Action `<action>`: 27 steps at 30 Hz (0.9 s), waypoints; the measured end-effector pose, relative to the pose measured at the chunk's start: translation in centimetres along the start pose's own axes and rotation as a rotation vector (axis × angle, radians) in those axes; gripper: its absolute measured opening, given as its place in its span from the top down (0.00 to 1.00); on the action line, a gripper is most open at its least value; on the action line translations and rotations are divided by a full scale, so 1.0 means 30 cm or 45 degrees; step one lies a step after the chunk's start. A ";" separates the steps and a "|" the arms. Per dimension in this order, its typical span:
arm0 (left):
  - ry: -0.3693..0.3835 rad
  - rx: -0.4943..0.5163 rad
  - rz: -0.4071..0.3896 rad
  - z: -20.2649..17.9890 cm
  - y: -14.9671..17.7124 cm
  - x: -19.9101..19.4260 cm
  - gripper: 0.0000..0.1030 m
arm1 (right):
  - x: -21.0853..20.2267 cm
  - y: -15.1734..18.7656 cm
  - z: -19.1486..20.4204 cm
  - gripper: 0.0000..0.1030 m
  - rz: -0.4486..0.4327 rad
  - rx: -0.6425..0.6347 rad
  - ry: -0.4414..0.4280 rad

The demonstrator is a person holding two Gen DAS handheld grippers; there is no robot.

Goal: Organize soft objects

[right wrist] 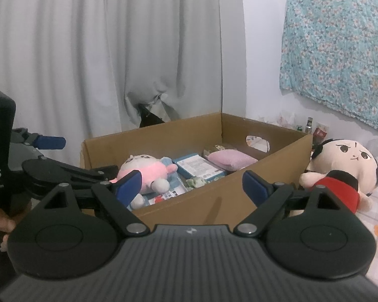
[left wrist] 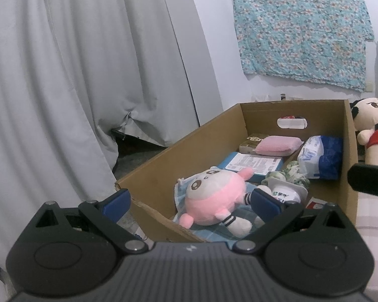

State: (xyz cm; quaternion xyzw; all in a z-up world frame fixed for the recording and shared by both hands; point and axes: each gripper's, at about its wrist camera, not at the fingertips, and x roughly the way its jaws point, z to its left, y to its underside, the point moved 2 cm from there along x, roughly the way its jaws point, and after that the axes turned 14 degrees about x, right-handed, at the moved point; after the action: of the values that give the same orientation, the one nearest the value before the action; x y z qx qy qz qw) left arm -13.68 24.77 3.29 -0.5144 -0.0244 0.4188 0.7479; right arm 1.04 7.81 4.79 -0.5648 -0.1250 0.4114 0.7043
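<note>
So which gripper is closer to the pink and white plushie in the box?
Left. The left gripper hangs open right over the pink plushie inside the cardboard box. The right gripper is open too, but held back outside the box's near wall.

I see a brown corrugated cardboard box, matt and slightly rough, torn at its near rim. Inside lies a pink-and-white plush toy of soft fuzzy cloth beside a glossy blue-and-white plastic packet and a pink spongy pad. My left gripper shows matt black plastic arms, smooth blue pads and shiny metal pivots. Pale grey curtains hang in matt folds.
</note>
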 end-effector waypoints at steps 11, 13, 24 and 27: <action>-0.003 0.002 0.001 0.004 -0.003 0.006 0.00 | -0.006 -0.004 -0.006 0.14 -0.011 0.000 0.015; 0.001 0.001 0.000 0.000 -0.006 0.004 0.00 | -0.008 -0.004 -0.004 0.14 -0.010 0.001 0.017; -0.013 -0.001 -0.004 -0.043 -0.010 -0.026 0.00 | -0.016 -0.003 -0.012 0.14 -0.003 0.012 0.021; 0.000 -0.001 0.015 -0.047 -0.009 -0.026 0.00 | -0.016 -0.002 -0.018 0.14 -0.004 0.035 0.023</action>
State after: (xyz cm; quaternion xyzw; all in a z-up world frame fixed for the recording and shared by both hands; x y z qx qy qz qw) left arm -13.35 23.18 3.15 -0.5149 -0.0216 0.4233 0.7451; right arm 1.10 7.10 4.81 -0.5587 -0.1137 0.4069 0.7137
